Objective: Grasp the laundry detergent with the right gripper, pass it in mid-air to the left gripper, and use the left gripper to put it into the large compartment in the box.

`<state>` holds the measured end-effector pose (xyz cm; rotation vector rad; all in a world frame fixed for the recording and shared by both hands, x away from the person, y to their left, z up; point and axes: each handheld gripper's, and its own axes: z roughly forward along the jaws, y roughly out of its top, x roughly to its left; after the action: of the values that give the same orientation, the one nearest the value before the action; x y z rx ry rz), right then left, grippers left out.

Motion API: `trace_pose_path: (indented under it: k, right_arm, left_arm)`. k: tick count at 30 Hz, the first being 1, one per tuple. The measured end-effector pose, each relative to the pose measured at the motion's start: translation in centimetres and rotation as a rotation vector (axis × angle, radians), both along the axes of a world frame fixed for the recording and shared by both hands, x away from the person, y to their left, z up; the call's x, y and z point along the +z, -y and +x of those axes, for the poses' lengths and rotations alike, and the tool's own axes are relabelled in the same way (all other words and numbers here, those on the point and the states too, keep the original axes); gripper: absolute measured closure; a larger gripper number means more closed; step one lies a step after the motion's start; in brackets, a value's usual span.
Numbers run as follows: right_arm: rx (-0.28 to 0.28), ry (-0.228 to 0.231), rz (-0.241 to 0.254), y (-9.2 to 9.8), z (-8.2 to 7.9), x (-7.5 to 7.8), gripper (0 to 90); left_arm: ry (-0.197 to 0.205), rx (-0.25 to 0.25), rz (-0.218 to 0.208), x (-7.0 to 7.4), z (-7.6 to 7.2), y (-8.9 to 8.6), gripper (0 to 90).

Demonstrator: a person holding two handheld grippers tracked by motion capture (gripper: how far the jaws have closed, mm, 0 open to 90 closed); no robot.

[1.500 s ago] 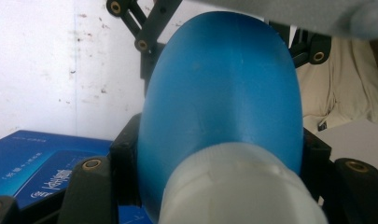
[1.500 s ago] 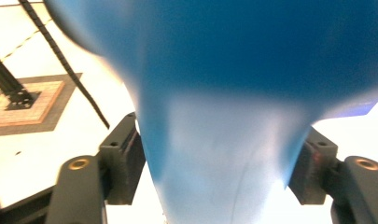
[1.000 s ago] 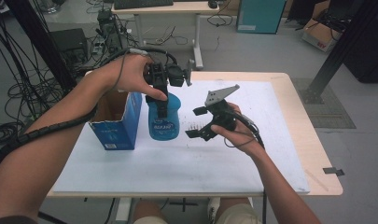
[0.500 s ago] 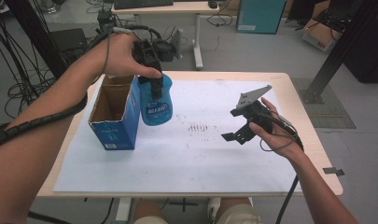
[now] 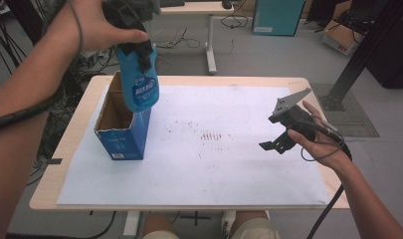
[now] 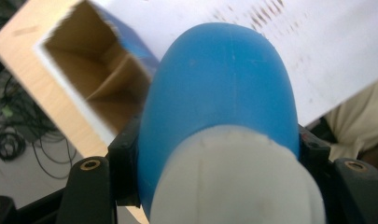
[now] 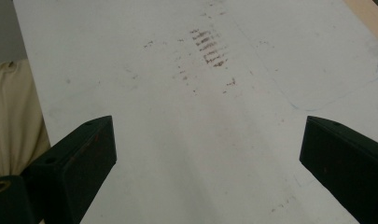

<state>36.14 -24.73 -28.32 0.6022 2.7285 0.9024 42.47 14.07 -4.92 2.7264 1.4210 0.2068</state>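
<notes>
A blue bottle (image 5: 139,84) with white lettering hangs in the air above the open blue cardboard box (image 5: 120,132) at the table's left. My left gripper (image 5: 139,50) is shut on it from above. In the left gripper view the blue bottle (image 6: 224,102) and its pale cap end sit clamped between the black jaws, with the box (image 6: 88,79) opening below. My right gripper (image 5: 276,144) is held over the white sheet at the right, open, nothing between its fingers. The right gripper view has the two black jaws wide apart over the bare sheet (image 7: 200,116).
A white sheet (image 5: 214,159) with dark smudges (image 5: 211,135) covers most of the wooden table (image 5: 64,149). Cables lie on the floor at the left. A second desk (image 5: 204,10), a teal cabinet (image 5: 273,17) and a black frame post (image 5: 363,50) stand beyond the table.
My left gripper has lifted the blue bottle off the table and carried it up over the box. The right gripper has drawn away to the right and stays open.
</notes>
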Motion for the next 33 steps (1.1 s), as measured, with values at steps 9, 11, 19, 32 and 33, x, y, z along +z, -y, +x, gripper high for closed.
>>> trace_pose_path:
  k: [9,11,19,32,33]
  right_arm:
    - [0.023,0.005,-0.040,0.2,-0.4,1.1,3.9]
    - [0.018,0.007,-0.044,0.2,-0.6,1.4,4.0]
    - [0.027,0.013,-0.050,0.2,-0.8,1.5,4.2]
    - [0.040,0.018,-0.061,0.0,-1.0,1.5,4.3]
    - [0.041,0.021,-0.064,0.0,-1.0,1.6,4.3]
  left_arm:
    - [0.075,0.196,-0.018,4.6,-0.1,-3.2,36.9]
    - [0.083,0.240,-0.026,5.2,-0.1,-3.8,36.9]
    - [0.101,0.416,-0.023,6.7,0.4,-6.2,37.0]
    - [0.089,0.620,-0.080,5.9,1.5,-8.7,37.2]
    - [0.087,0.628,-0.085,5.7,1.5,-8.8,37.2]
